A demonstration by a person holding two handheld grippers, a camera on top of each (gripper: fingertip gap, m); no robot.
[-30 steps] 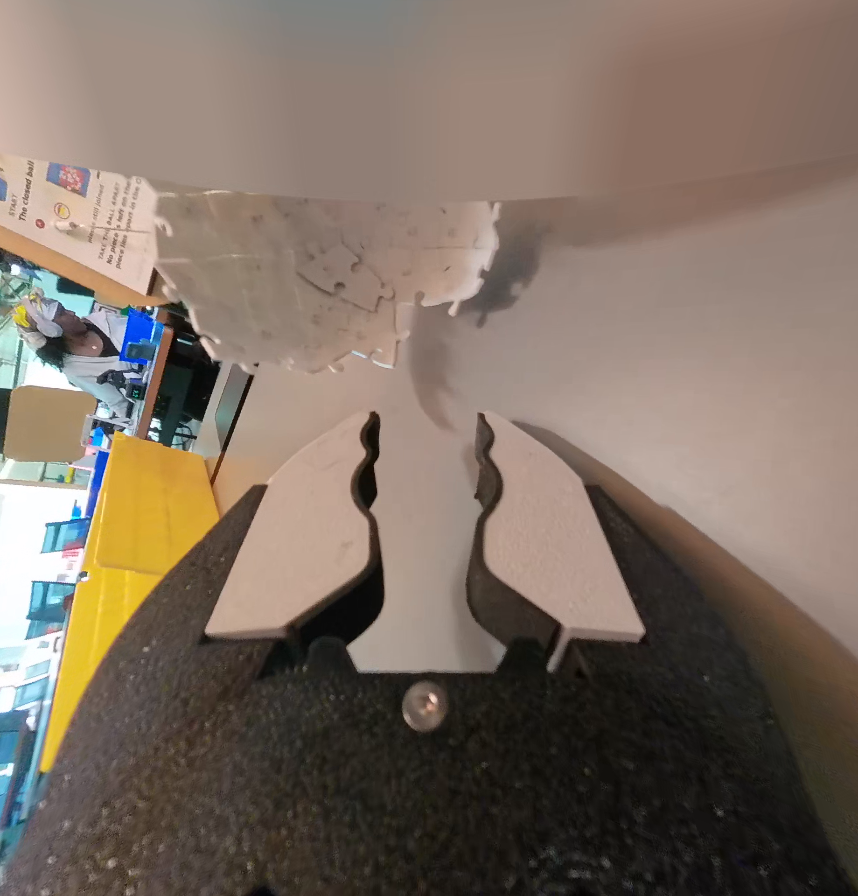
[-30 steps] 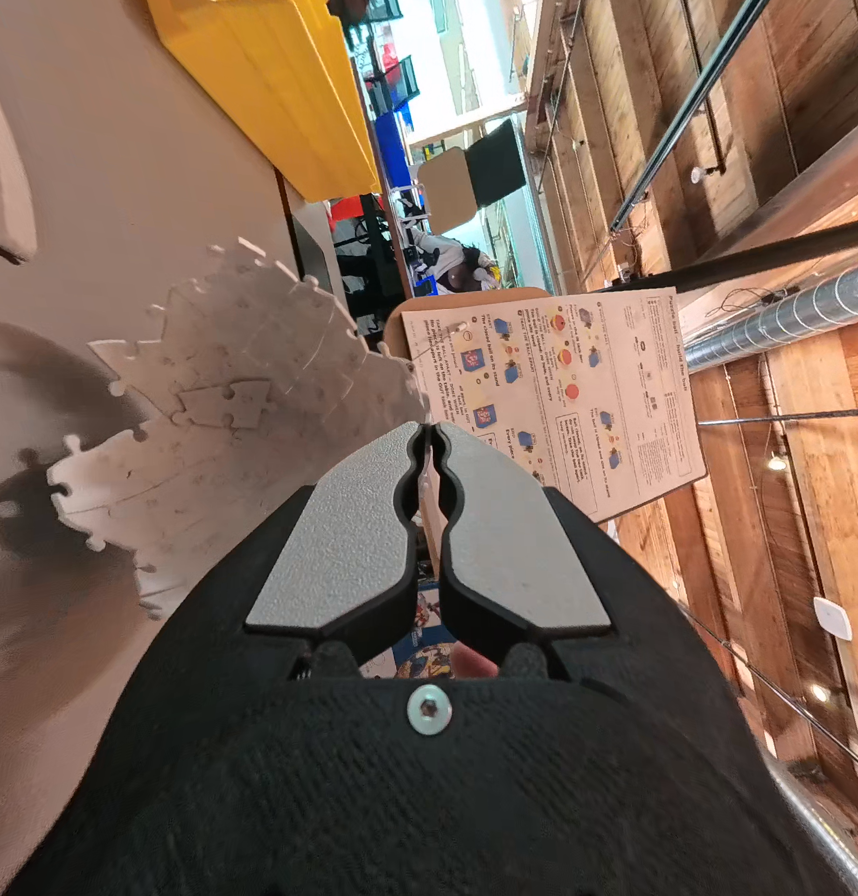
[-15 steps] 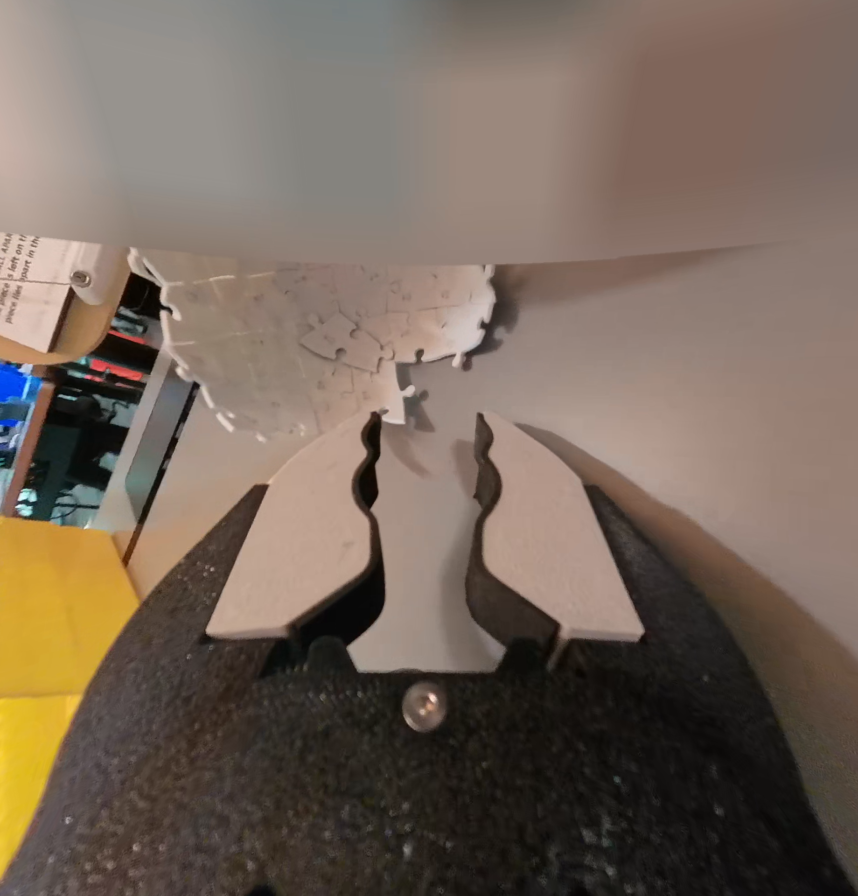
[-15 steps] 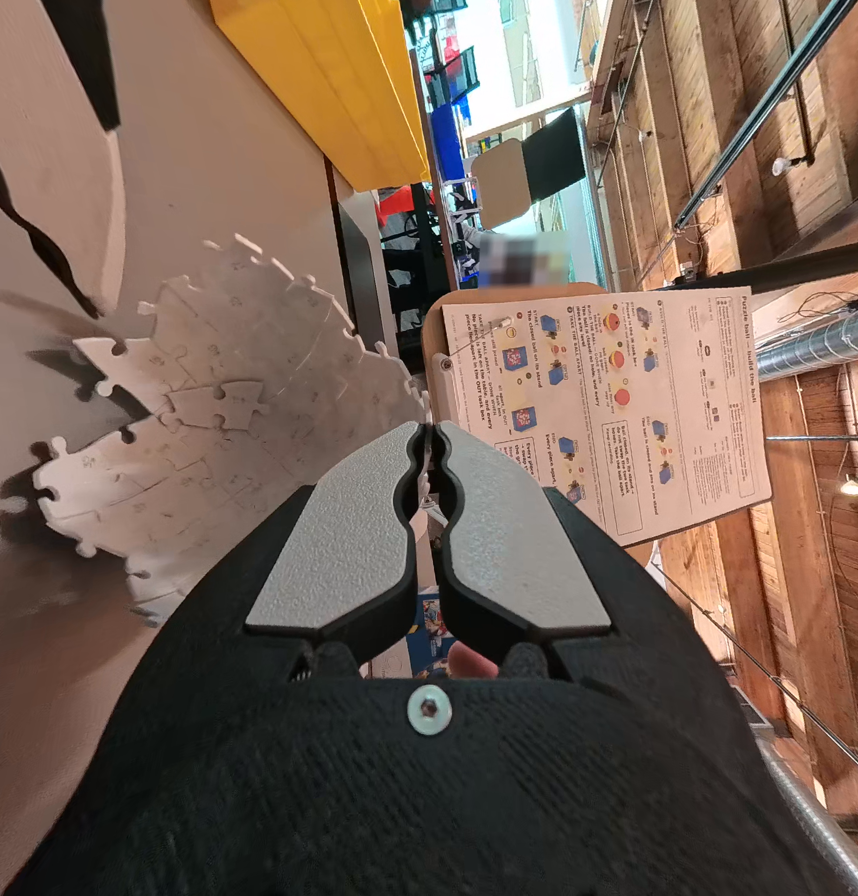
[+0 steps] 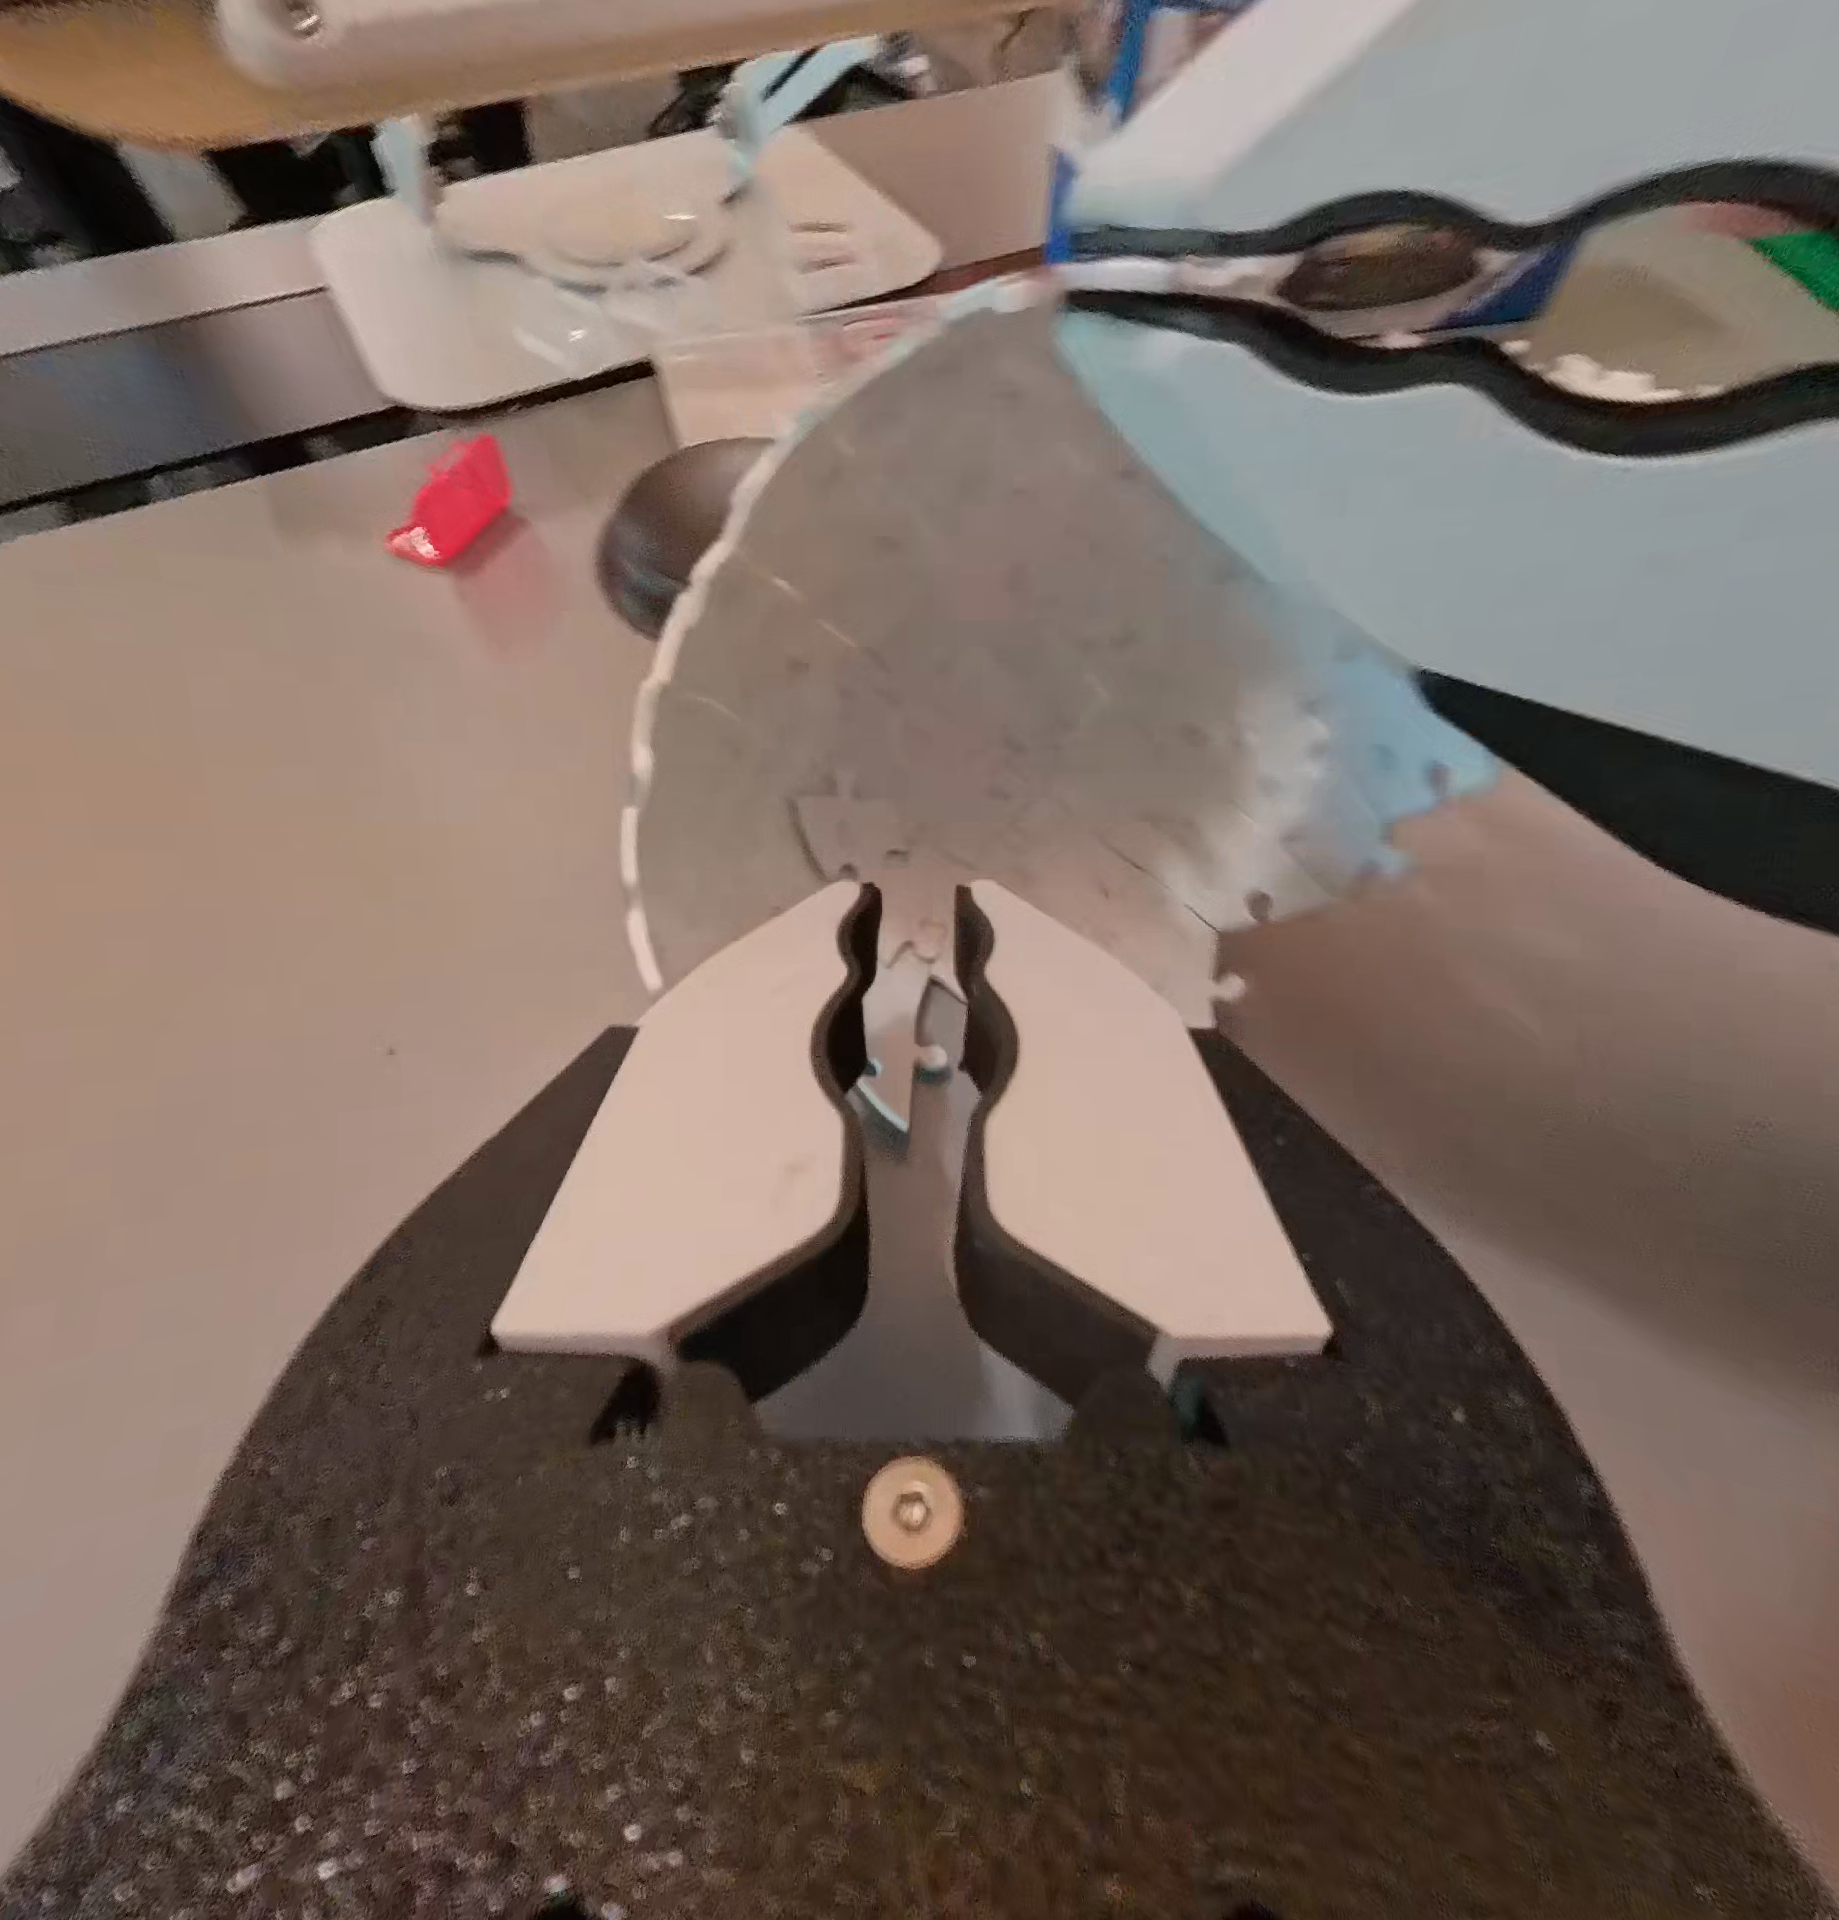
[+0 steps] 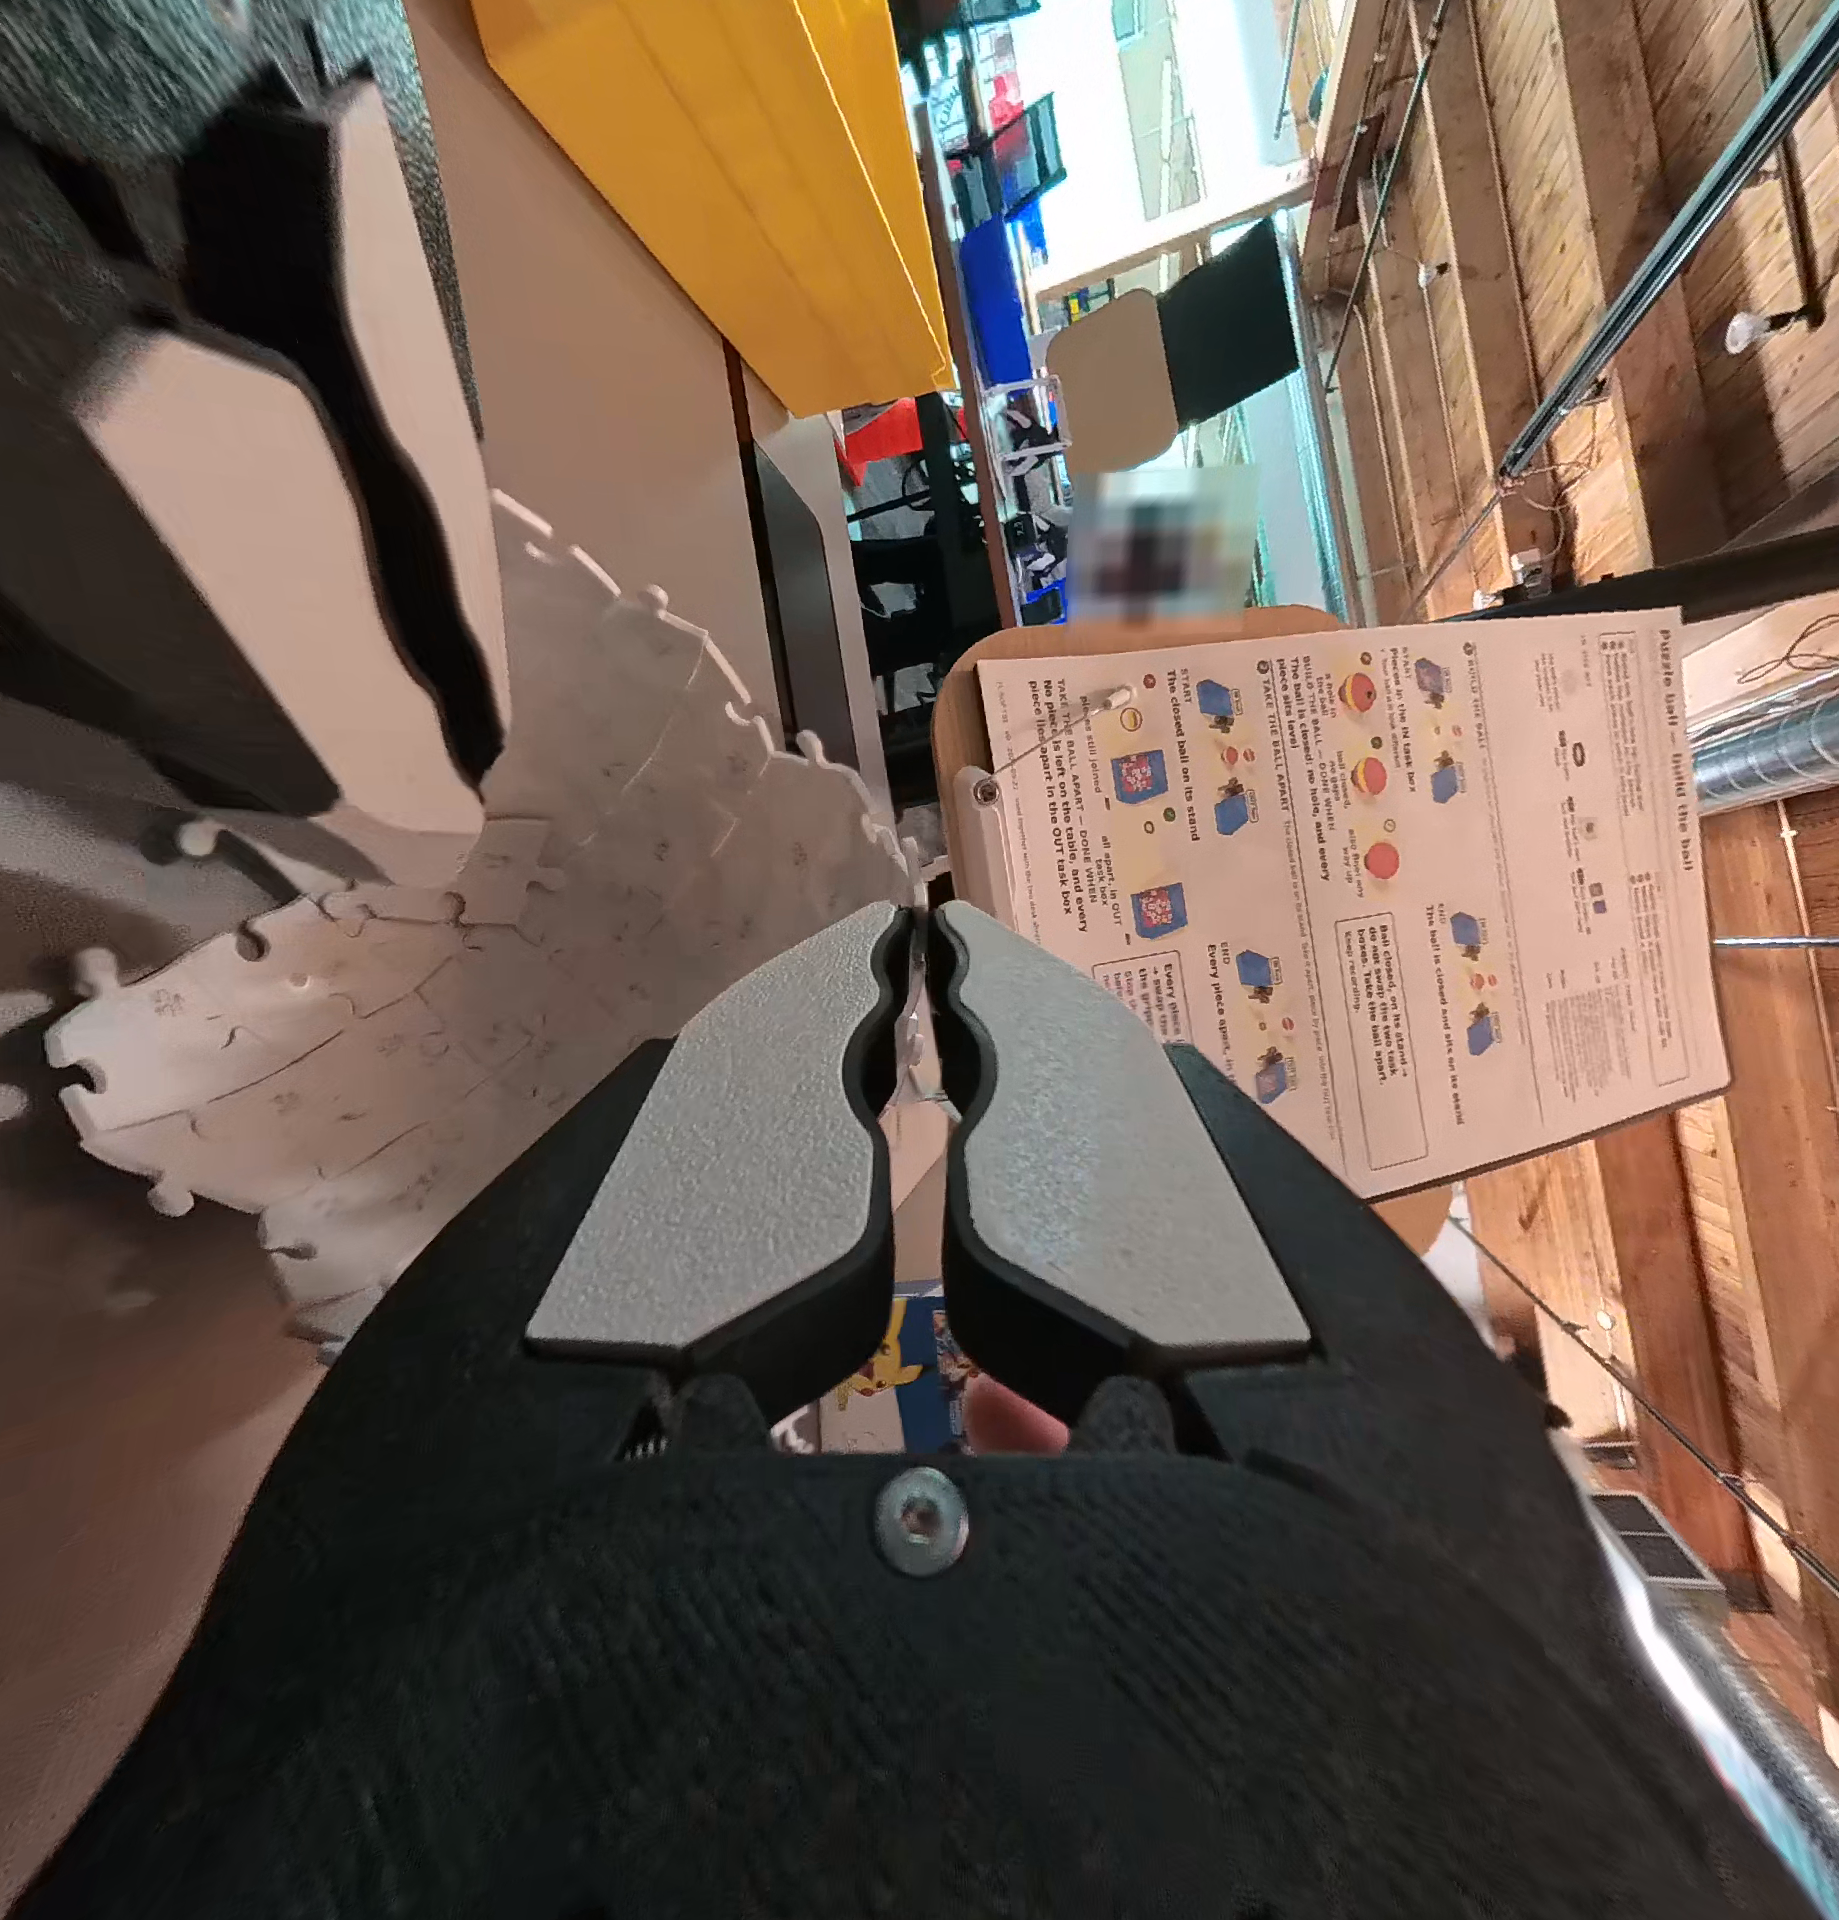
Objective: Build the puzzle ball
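The puzzle ball is only partly built: many white pieces are joined into one curved shell with a toothed, unfinished rim, so the sphere is far from closed and, I judge, many pieces remain to be added. This shell is held above the table, not resting on it. The right gripper is closed on the far rim of the shell. The left gripper has its jaws a little apart, and a tab at the near edge of the shell lies between them; if they press it I cannot tell. Behind the shell, on the table, lie a small red thing and a dark round thing, well apart from it. The instruction sheet stands just behind the shell, so room is tight there; toward the near table there is more free space.
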